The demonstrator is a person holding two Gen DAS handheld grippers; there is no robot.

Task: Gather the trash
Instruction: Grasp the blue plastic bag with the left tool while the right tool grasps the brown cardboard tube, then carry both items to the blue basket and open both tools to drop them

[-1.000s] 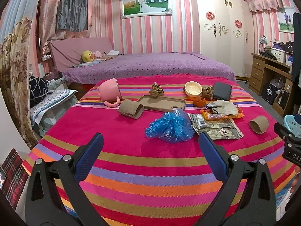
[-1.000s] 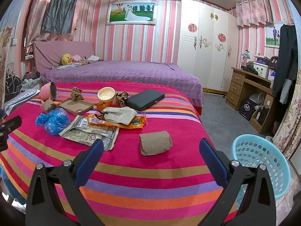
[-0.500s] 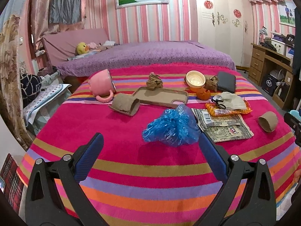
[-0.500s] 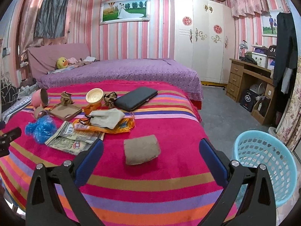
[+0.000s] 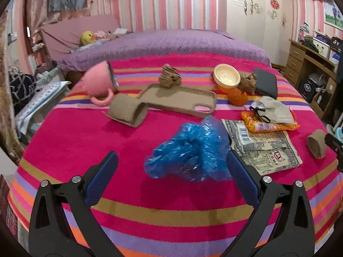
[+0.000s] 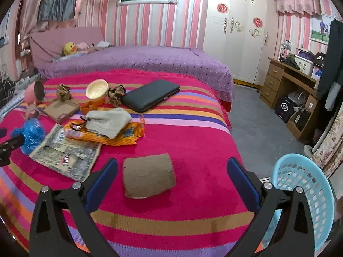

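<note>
A crumpled blue plastic bag (image 5: 190,152) lies on the striped cloth, just ahead of my open left gripper (image 5: 171,167) and slightly right of its centre line. A flattened brown cardboard tube (image 6: 148,175) lies between the wide-open fingers of my right gripper (image 6: 172,171), nearer the left finger. More trash sits further back: a printed foil wrapper (image 5: 263,150), an orange snack bag (image 5: 270,124), another cardboard tube (image 5: 128,113), crumpled brown paper (image 5: 169,78). A light blue basket (image 6: 306,197) stands on the floor to the right.
On the cloth also lie a pink mug (image 5: 99,83) on its side, a tan phone case (image 5: 182,102), a cream bowl (image 5: 227,77), a black case (image 6: 150,95) and a grey pouch (image 6: 107,122). A purple bed (image 6: 137,62) is behind, a wooden desk (image 6: 295,85) at right.
Both grippers have moved forward and lower over the cloth. The blue bag now sits close before the left fingers, the brown tube between the right fingers. Both stay open.
</note>
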